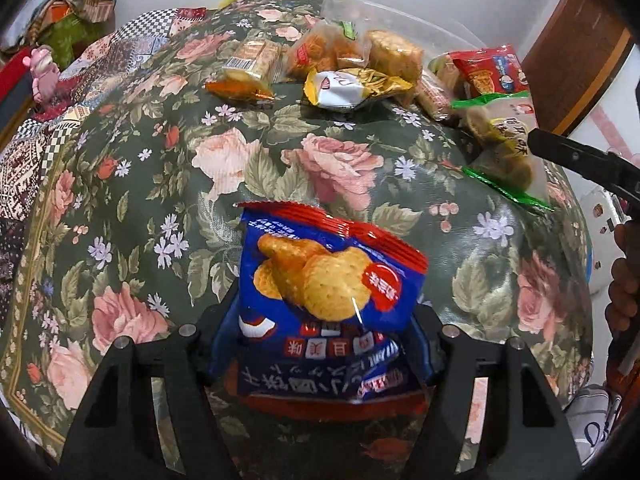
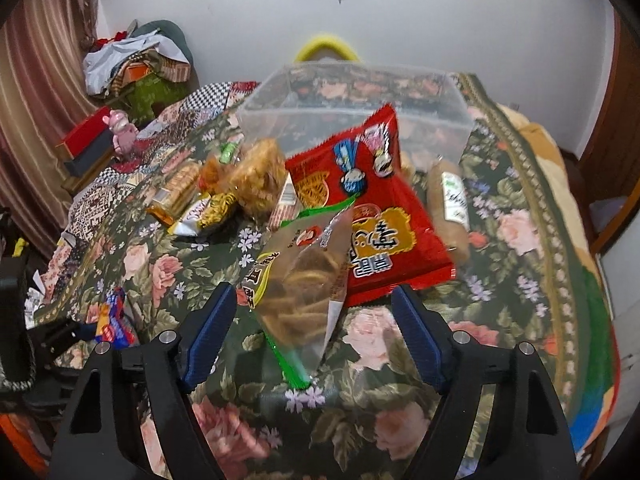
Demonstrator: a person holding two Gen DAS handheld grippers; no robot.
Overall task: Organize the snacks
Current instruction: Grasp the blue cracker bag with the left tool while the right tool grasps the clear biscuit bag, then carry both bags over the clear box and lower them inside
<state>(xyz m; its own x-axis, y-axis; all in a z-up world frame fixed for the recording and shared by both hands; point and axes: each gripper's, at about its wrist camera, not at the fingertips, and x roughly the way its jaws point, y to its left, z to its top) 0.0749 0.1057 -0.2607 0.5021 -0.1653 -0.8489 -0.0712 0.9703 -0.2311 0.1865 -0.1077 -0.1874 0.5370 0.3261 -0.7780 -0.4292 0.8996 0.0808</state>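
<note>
We cannot see the fingertips of the left gripper (image 1: 320,344) in the left wrist view, because the blue biscuit packet (image 1: 320,292) covers them. The packet sits between the two fingers, lifted above the cloth, and the jaws are closed on its sides. In the right wrist view this same packet is only a small blurred shape at the left edge of the bed. The far snacks in the right view are also blurred.

The right gripper (image 2: 312,336) has its jaws wide apart. Between them lies the clear packet with green edges (image 2: 304,276); whether the blue pads (image 2: 208,336) touch it we cannot tell. Its far end lies on the red packet (image 2: 368,208).

The surface is a bed with a green floral bedspread (image 2: 400,400). Behind it is a white wall (image 2: 440,12), with a striped curtain (image 2: 36,92) at the left and a pile of clothes (image 2: 136,60) in the far left corner. A pink toy (image 2: 122,130) stands near the left edge.

A clear plastic box (image 2: 352,100) stands at the far edge of the bedspread. Through its walls we see only the floral pattern. The snack pile (image 2: 240,184) lies just before it.
</note>
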